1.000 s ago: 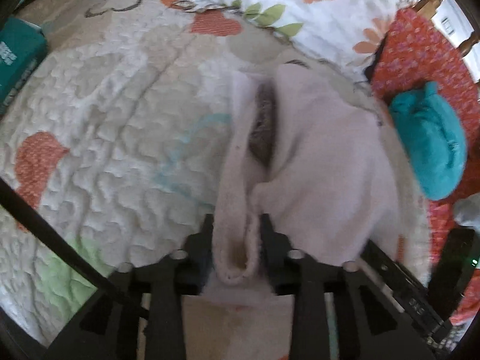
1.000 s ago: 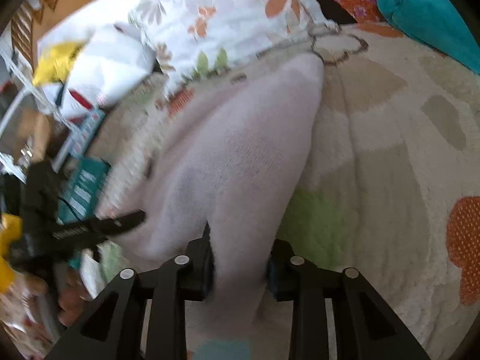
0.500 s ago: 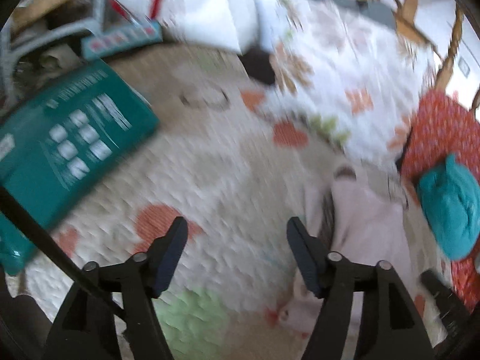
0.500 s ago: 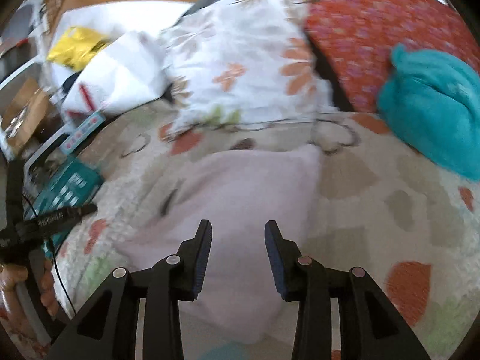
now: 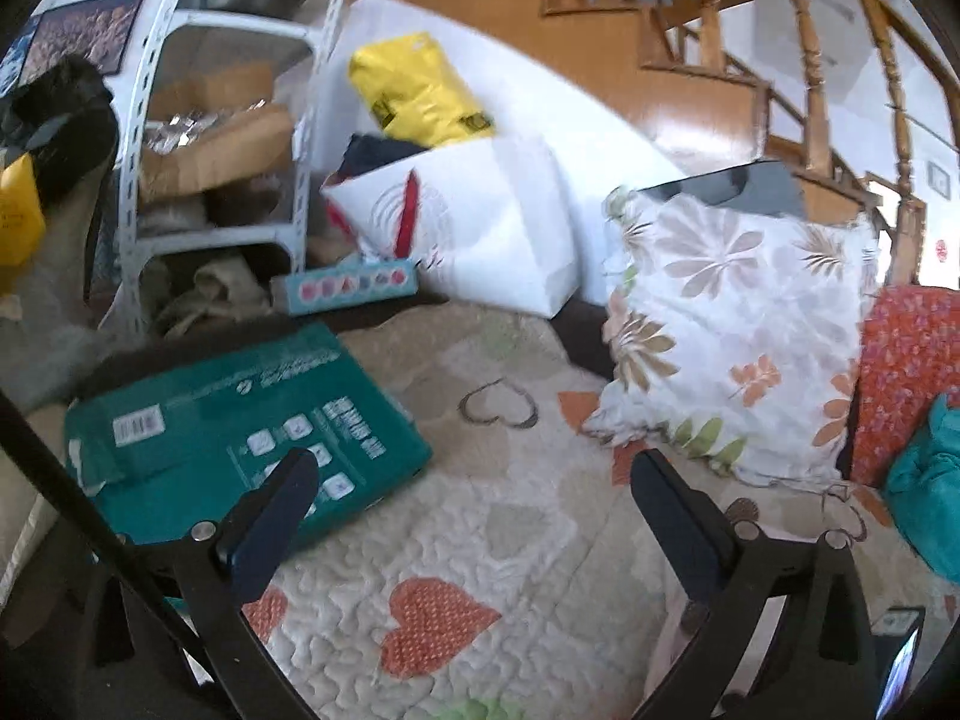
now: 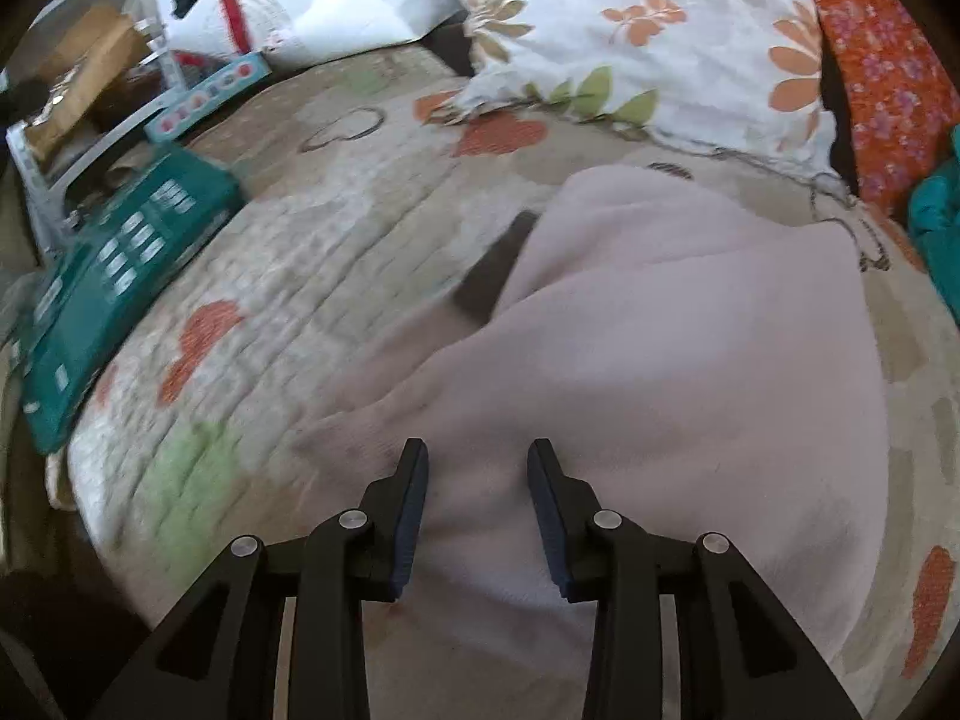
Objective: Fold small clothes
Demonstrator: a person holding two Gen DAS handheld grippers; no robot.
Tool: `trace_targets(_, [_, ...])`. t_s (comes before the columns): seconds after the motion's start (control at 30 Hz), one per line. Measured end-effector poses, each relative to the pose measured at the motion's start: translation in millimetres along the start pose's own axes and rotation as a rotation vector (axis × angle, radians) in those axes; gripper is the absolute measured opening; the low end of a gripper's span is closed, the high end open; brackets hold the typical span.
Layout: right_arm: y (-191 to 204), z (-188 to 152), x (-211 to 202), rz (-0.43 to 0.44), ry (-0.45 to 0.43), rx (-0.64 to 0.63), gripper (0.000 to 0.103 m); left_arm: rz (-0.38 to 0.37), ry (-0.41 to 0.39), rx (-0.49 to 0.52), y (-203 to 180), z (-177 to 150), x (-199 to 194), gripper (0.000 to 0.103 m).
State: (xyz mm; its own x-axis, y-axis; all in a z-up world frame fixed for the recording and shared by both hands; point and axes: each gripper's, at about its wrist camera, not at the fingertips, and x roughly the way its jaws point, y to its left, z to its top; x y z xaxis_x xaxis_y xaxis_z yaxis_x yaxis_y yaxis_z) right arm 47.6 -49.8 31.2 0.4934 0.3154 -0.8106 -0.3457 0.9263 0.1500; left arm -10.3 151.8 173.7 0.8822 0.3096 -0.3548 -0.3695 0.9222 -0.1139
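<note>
A pale pink garment (image 6: 672, 360) lies folded on the quilted bedspread (image 6: 336, 228) in the right wrist view, with a dark patch at its left fold. My right gripper (image 6: 477, 456) is open and empty just above the garment's near edge. My left gripper (image 5: 474, 474) is wide open and empty, raised above the quilt (image 5: 528, 540) and facing the room. In the left wrist view only a pink sliver of the garment (image 5: 666, 660) shows at the bottom right.
A teal box (image 5: 240, 438) lies on the quilt's left side, also in the right wrist view (image 6: 120, 264). A floral pillow (image 5: 732, 336), an orange cushion (image 5: 912, 372) and a teal cloth (image 5: 930, 480) lie at the back right. A shelf (image 5: 210, 180) and white bag (image 5: 480, 228) stand behind.
Both grippers let go of the pink garment and opened. The left gripper lifted and tilted up towards the room. The right gripper drew back over the laid-down garment.
</note>
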Motion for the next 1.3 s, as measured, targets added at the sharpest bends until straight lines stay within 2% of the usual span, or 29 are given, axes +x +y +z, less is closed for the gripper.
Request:
trace_targets(0.1, [-1,-27,-10,0.044,0.028,-0.016,0.039,-0.034,0.027,0.061,-12,-2,-3,0.103])
trace_targets(0.2, [-5,-52,-20,0.052,0.056,-0.009,0.039,-0.075,0.051,0.115,-26,-11,-9,0.103])
trace_targets(0.37, [-26,-90,-67,-0.007,-0.019,0.01,0.039,-0.182,0.098,0.162,-43,-30,-27,0.103])
trace_targets(0.47, [-50,-101,-94,-0.056,-0.076,0.063,0.039,-0.237,0.191,0.165,-52,-49,-30,0.103])
trace_targets(0.57, [-74,-105,-111,-0.093,-0.124,0.121,0.04,-0.256,0.295,0.174,-61,-76,-28,0.103])
trace_targets(0.67, [-85,-89,-121,-0.089,-0.164,0.15,0.04,-0.254,0.393,0.175,-66,-106,-24,0.103])
trace_targets(0.77, [-80,-46,-124,-0.09,-0.219,0.106,0.04,-0.25,0.48,0.189,-74,-129,-18,0.103])
trace_targets(0.87, [-72,-5,-110,-0.069,-0.212,0.08,0.04,-0.236,0.504,0.218,-79,-137,-16,0.103])
trace_targets(0.93, [-68,28,-90,-0.015,-0.178,0.08,0.039,-0.227,0.487,0.209,-76,-133,-17,0.103])
trace_targets(1.03, [-62,60,-56,0.027,-0.127,0.104,0.042,-0.221,0.483,0.175,-66,-124,-12,0.103])
trace_targets(1.13, [-52,90,-11,0.009,-0.072,0.1,0.054,-0.218,0.508,0.122,-52,-115,-3,0.103])
trace_targets(1.27, [-46,110,38,-0.04,-0.002,0.085,0.054,-0.229,0.552,0.027,-32,-102,11,0.103])
trace_targets(1.3, [-44,113,53,-0.039,0.031,0.079,0.05,-0.232,0.554,0.01,-30,-99,13,0.103])
